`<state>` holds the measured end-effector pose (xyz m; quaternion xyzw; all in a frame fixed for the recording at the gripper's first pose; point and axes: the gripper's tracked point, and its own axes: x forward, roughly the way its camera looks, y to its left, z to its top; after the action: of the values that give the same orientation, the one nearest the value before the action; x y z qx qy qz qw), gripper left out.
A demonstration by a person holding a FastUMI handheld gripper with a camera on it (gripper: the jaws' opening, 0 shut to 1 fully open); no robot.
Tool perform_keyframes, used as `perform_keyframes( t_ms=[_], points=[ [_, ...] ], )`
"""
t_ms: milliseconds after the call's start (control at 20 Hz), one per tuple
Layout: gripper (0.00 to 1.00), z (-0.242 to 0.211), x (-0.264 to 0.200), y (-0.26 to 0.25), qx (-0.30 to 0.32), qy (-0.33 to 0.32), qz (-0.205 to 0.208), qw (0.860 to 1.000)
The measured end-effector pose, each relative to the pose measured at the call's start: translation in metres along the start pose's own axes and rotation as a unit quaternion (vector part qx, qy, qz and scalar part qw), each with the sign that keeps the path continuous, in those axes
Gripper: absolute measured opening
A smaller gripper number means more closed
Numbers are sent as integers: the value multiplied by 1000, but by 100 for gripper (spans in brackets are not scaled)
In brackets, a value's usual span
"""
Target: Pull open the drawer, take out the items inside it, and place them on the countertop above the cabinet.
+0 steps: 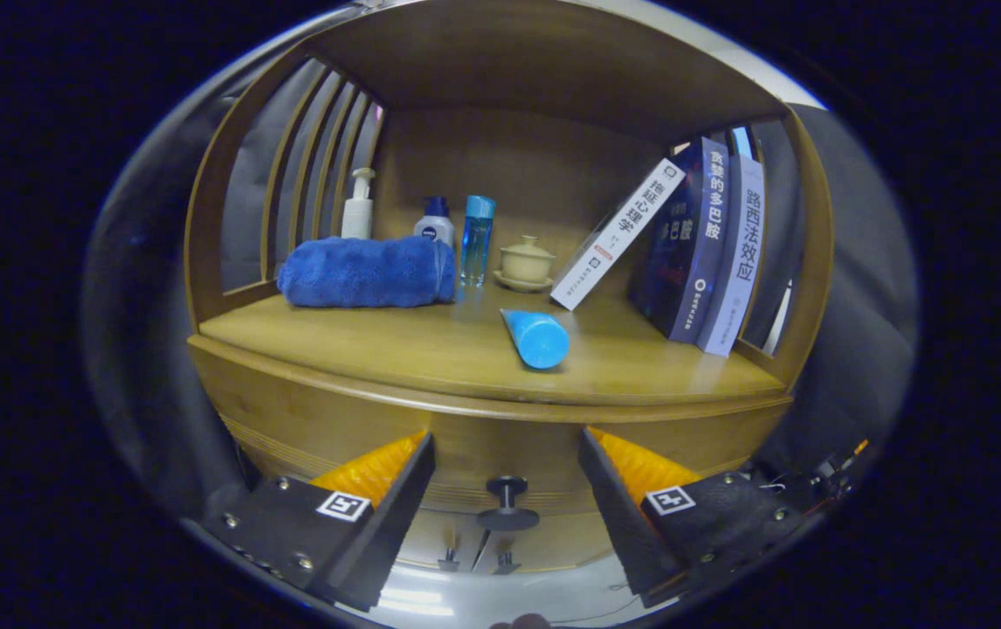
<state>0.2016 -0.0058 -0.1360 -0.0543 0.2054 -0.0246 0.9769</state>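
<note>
A wooden cabinet stands ahead, its drawer front (465, 445) closed below the countertop (396, 349). The drawer's dark round knob (507, 505) sticks out just ahead of my gripper (507, 454), in the gap between the two fingers, touching neither. The gripper is open and holds nothing. On the countertop a blue cylinder (535, 337) lies on its side near the front edge. The drawer's inside is hidden.
On the countertop, under a wooden shelf roof, lie a rolled blue towel (365, 273), a white pump bottle (358, 206), a small white-and-blue bottle (436, 223), a tall blue bottle (476, 238) and a lidded cup (526, 260). Several books (700, 240) lean at the right. Lower knobs (476, 559) show below.
</note>
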Motion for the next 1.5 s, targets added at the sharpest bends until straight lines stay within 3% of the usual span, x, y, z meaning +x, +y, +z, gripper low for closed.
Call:
perform_keyframes(
  t_ms=[300, 400, 800, 1150, 1500],
  points=[
    [97, -1, -22, -3, 16, -7, 9, 1000],
    [97, 7, -41, -8, -4, -15, 12, 1000],
    [96, 106, -147, -32, -88, -109, 33, 990],
    [96, 181, -259, -44, -33, -174, 70, 982],
    [96, 198, -299, -80, 27, -179, 109, 977]
  ],
)
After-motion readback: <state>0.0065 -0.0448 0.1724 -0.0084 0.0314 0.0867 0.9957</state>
